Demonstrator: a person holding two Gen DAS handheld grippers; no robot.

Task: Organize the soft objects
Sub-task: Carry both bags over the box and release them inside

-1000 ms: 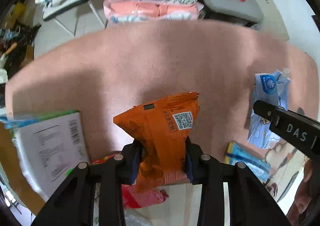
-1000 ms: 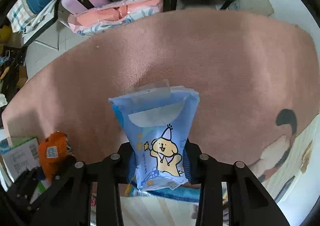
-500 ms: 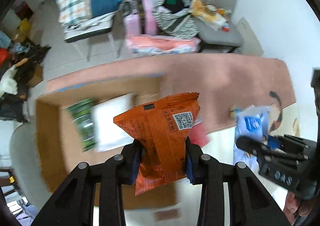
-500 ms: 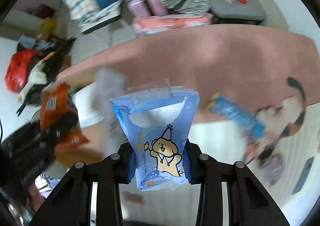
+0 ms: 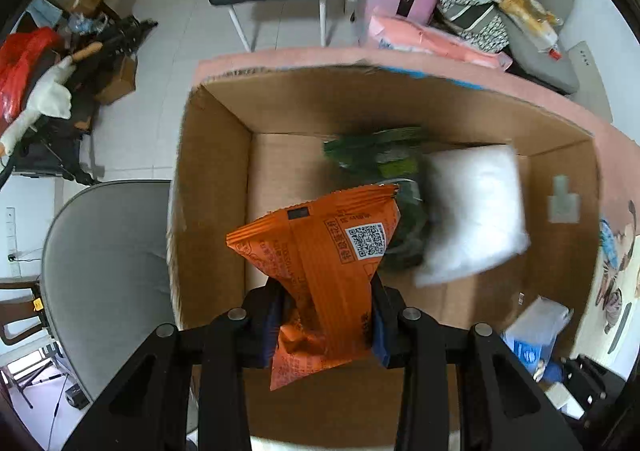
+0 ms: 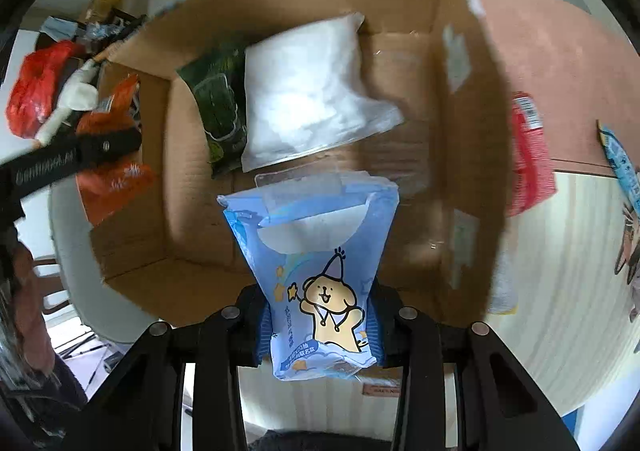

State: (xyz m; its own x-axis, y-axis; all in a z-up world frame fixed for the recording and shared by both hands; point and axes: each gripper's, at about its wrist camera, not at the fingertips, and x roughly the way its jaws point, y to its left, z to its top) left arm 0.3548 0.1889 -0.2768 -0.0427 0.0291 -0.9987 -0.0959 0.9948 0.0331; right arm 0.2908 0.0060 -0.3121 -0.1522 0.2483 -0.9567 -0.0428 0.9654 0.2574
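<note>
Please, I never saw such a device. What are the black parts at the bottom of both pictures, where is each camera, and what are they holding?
The black parts are two-finger grippers, each held by a person's hand. A fisheye camera on each looks forward along its fingers. In the left view, the left gripper pinches an orange packet. In the right view, the right gripper pinches a blue tissue pack. Both hang over an open cardboard box, which already holds a white pack and a green packet. A red packet lies outside the box.
</note>
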